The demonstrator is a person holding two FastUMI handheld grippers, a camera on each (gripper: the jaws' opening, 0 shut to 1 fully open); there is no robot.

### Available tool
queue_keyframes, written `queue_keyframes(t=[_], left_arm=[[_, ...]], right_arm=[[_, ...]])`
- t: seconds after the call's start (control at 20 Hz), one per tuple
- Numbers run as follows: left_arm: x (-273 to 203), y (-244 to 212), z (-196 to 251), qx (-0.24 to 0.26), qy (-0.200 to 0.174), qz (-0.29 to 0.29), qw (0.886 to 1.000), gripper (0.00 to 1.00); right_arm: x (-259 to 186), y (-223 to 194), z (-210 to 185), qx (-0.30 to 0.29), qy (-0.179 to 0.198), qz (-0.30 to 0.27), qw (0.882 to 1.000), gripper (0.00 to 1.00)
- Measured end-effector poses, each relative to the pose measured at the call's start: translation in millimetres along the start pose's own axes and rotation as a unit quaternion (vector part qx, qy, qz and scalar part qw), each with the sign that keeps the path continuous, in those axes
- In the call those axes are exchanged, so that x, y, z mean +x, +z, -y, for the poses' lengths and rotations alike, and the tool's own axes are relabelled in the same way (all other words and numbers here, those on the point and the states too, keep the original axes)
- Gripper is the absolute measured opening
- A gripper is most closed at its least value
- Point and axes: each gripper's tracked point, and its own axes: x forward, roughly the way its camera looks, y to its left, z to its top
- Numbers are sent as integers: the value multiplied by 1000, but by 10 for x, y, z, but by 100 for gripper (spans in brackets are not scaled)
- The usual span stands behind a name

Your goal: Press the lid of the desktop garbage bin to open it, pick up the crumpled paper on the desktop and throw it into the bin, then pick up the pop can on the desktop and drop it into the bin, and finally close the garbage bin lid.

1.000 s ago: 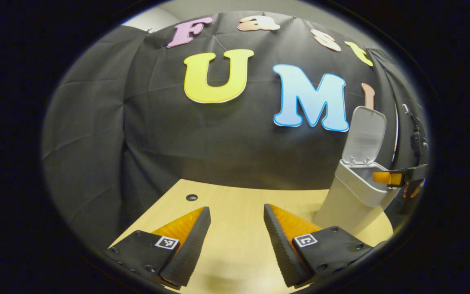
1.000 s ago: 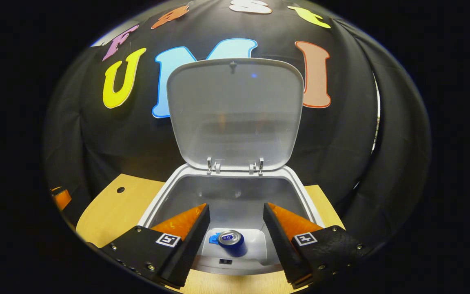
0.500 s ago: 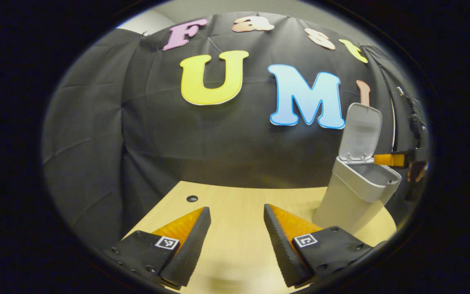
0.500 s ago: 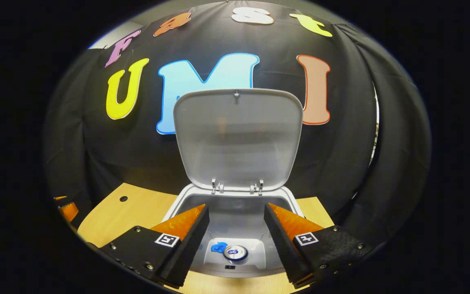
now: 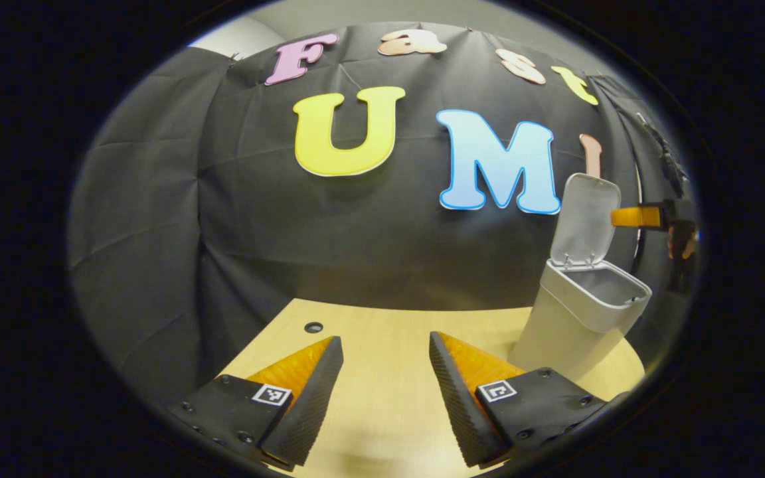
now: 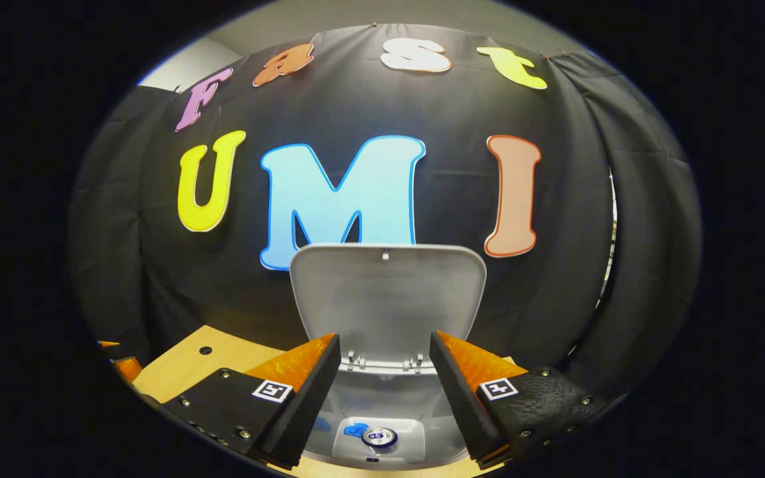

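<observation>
The grey desktop bin [image 5: 572, 318] stands at the right of the table with its lid [image 5: 585, 219] raised upright. In the right gripper view I look down into the bin, where the blue pop can [image 6: 379, 437] lies at the bottom beside a scrap of blue material [image 6: 354, 429]. The lid [image 6: 388, 299] rises just beyond my right gripper [image 6: 382, 392], which is open and empty, high above the bin mouth. That gripper [image 5: 641, 217] also appears in the left gripper view, level with the lid's top. My left gripper [image 5: 382, 392] is open and empty, low over the table.
The light wooden table [image 5: 389, 358] has a small round hole [image 5: 313, 327] near its back left. A hand [image 5: 678, 242] holds the far gripper at the right edge. The black cloth wall closes in behind the table.
My right gripper has risen straight up from the bin mouth, so the can and lid look smaller and lower. The left gripper has barely moved.
</observation>
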Motion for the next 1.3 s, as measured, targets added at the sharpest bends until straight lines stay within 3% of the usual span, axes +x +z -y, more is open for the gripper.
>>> queue_keyframes(t=[0.35,0.7,0.8,0.9,1.3], left_arm=[[-15,28,-44,12,4,4,1000,87],[-19,40,-83,11,9,5,1000,89],[-27,30,-107,12,12,5,1000,84],[-51,36,-141,12,16,4,1000,89],[-119,4,-234,10,28,2,1000,88]], right_arm=[[39,707,4,1,2,57,998,87],[228,1057,-19,-11,4,87,996,87],[318,1081,1,-12,1,86,996,87],[414,1051,24,-13,-3,80,997,87],[538,817,58,-17,-8,46,999,84]])
